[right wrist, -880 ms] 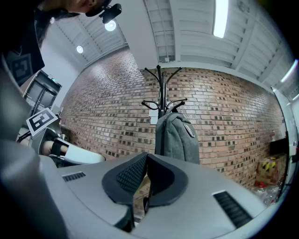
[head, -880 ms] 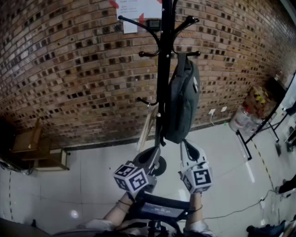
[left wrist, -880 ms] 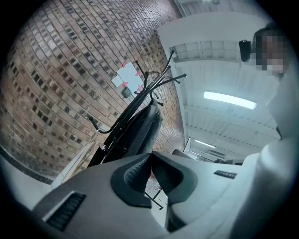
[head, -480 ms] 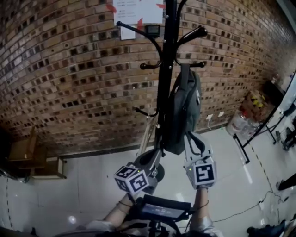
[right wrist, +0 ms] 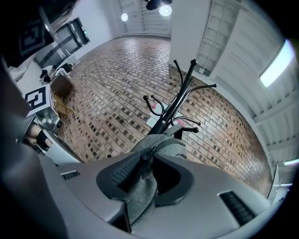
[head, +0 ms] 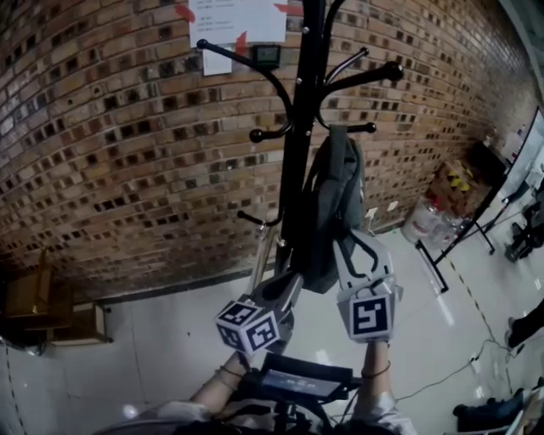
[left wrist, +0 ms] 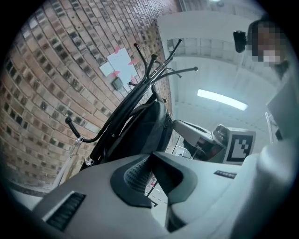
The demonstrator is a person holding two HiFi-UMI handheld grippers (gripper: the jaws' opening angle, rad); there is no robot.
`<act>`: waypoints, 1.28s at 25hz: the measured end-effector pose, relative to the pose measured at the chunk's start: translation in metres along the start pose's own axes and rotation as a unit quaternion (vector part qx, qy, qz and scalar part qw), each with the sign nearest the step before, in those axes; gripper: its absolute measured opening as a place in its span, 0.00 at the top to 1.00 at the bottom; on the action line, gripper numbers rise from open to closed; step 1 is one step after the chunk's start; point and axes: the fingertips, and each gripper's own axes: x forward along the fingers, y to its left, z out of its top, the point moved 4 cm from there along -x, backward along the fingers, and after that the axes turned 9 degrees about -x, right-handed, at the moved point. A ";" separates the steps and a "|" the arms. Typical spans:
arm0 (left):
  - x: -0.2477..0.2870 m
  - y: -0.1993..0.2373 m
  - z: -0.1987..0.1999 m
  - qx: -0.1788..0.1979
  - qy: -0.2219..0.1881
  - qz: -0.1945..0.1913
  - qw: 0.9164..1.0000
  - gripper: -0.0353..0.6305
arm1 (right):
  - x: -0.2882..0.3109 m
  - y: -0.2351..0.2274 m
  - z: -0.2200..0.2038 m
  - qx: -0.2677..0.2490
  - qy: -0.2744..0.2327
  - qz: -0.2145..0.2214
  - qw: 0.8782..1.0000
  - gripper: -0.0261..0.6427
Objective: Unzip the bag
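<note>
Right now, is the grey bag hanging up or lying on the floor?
Hanging up: the bag dangles from a hook of the coat stand, above the floor.

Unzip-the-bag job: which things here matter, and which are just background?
Job:
- grey fabric bag, hanging on the black metal coat rack
- right gripper, bag fabric between its fingers
- left gripper, empty, beside the bag

Lying about:
- white paper notice on the brick wall
- clear plastic water jug
- cardboard box
- wooden furniture
</note>
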 end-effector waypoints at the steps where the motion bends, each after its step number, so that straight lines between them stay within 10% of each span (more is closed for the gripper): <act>1: 0.003 0.002 0.002 -0.005 0.001 -0.004 1.000 0.93 | 0.001 0.000 0.002 -0.014 0.005 0.000 1.000 0.81; 19: 0.024 0.012 0.001 -0.040 0.022 -0.029 0.999 0.93 | 0.019 0.001 0.011 -0.172 0.058 -0.033 0.983 0.78; 32: 0.020 0.011 0.003 -0.048 0.021 -0.031 0.998 0.93 | 0.016 -0.021 0.014 -0.090 0.035 -0.012 0.995 0.93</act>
